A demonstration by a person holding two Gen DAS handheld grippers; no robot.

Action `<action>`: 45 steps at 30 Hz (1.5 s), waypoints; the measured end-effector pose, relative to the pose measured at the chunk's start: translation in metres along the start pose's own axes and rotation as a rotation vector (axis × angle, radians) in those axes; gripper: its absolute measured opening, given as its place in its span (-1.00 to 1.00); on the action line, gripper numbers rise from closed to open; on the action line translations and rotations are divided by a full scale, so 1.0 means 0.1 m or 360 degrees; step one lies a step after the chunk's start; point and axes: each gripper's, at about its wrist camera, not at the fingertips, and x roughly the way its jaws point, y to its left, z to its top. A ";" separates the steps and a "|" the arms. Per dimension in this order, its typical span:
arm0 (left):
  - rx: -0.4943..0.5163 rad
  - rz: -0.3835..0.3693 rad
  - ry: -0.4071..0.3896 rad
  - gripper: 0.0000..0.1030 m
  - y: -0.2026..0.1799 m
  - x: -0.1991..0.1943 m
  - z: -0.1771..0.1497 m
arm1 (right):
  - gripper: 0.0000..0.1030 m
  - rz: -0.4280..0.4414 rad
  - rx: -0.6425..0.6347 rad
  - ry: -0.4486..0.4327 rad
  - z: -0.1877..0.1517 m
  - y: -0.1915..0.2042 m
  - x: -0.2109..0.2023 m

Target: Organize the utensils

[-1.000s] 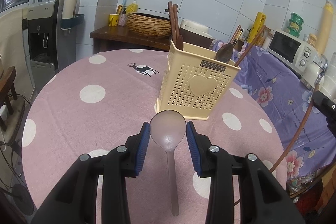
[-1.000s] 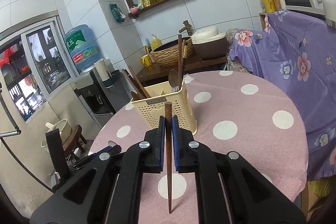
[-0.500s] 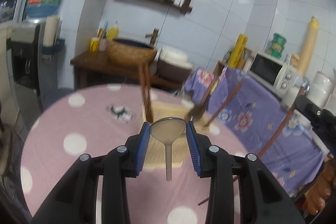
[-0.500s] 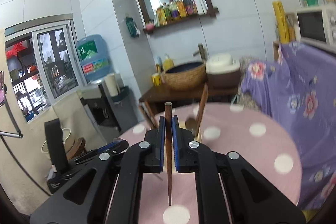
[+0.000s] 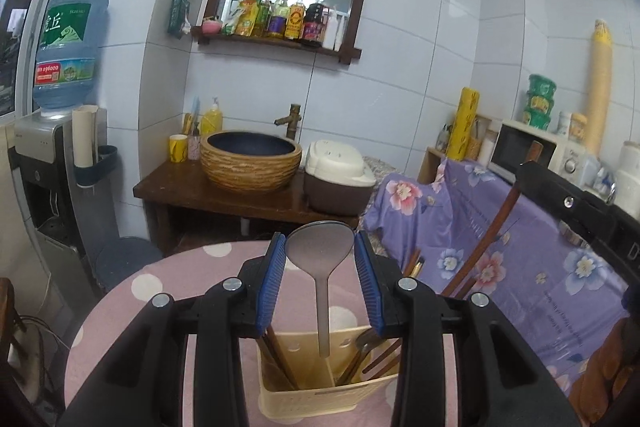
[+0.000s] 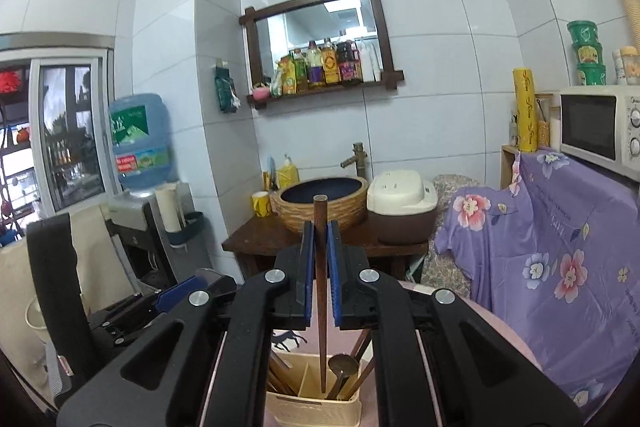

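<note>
Left wrist view: left tongs (image 5: 320, 281) pinch a light, stiff spoon (image 5: 320, 251) by its bowl, right tongs (image 6: 319, 269) clamp a slim rigid chopstick (image 6: 321, 267) above the holder (image 5: 320, 393).

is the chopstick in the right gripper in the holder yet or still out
Still out. The chopstick hangs upright between the right gripper's fingers, its tip above the open cream holder.

We read two big Chinese characters, roughly "虎丘", on the water jug (image 5: 66, 43) green label; its red strip and the shelf bottles' (image 5: 286, 17) labels are too small. Nothing else legible.
</note>
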 end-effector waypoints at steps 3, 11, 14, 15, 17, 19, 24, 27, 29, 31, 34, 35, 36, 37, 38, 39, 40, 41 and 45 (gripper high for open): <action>0.0009 0.0015 0.0080 -0.30 0.04 0.16 -0.23 | -0.85 -0.0005 -0.0004 0.0050 -0.27 0.00 0.14; 0.0016 0.0022 0.0198 -0.30 0.11 0.31 -0.63 | -0.85 -0.0014 -0.0037 0.0155 -0.79 0.00 0.30; 0.0044 0.0038 0.0217 -0.30 0.12 0.33 -0.72 | -0.85 -0.0023 -0.0034 0.0178 -0.90 -0.05 0.35; 0.0059 0.0039 0.0232 -0.30 0.13 0.34 -0.75 | -0.85 -0.0031 -0.0037 0.0170 -0.92 -0.04 0.34; 0.0066 0.0036 0.0247 -0.30 0.14 0.37 -0.78 | -0.85 -0.0038 -0.0046 0.0164 -0.94 -0.05 0.33; 0.0077 0.0026 0.0251 -0.30 0.13 0.38 -0.80 | -0.85 -0.0031 -0.0051 0.0171 -0.94 -0.05 0.33; 0.0098 0.0020 0.0264 -0.30 0.10 0.38 -0.82 | -0.85 -0.0047 -0.0051 0.0168 -0.94 -0.05 0.32; 0.0124 0.0023 0.0251 -0.26 0.08 0.36 -0.82 | -0.84 -0.0032 -0.0044 0.0163 -0.94 -0.07 0.30; 0.0121 0.0021 0.0237 -0.16 0.07 0.30 -0.81 | -0.83 -0.0034 -0.0049 0.0135 -0.93 -0.08 0.24; 0.0099 0.0000 0.0208 0.03 0.09 0.16 -0.80 | -0.77 -0.0028 -0.0052 0.0108 -0.91 -0.09 0.16; 0.0094 -0.0008 0.0093 0.39 0.11 -0.17 -0.80 | -0.15 -0.0026 -0.0051 0.0052 -0.90 -0.11 -0.06; 0.0097 -0.0006 0.0059 0.45 0.12 -0.27 -0.81 | -0.04 -0.0033 -0.0052 0.0034 -0.91 -0.12 -0.13; 0.0100 -0.0006 0.0016 0.60 0.14 -0.41 -0.85 | 0.11 -0.0044 -0.0058 0.0019 -0.93 -0.12 -0.23; 0.0101 -0.0001 -0.0022 0.76 0.16 -0.53 -0.89 | 0.26 -0.0066 -0.0076 0.0006 -0.99 -0.12 -0.34; 0.0095 0.0007 -0.0057 0.84 0.19 -0.64 -0.93 | 0.34 -0.0089 -0.0095 -0.0003 -1.05 -0.11 -0.44; 0.0080 0.0011 -0.0093 0.90 0.23 -0.77 -1.01 | 0.50 -0.0113 -0.0122 -0.0012 -1.14 -0.09 -0.54; 0.0065 0.0004 -0.0119 0.90 0.27 -0.90 -1.10 | 0.65 -0.0139 -0.0164 -0.0017 -1.27 -0.06 -0.67; 0.0066 -0.0002 -0.0132 0.90 0.28 -0.99 -1.18 | 0.73 -0.0163 -0.0192 -0.0024 -1.37 -0.05 -0.76; 0.0060 0.0071 -0.0147 0.90 0.36 -1.32 -1.61 | 0.89 -0.0244 -0.0249 0.0005 -1.93 0.01 -1.12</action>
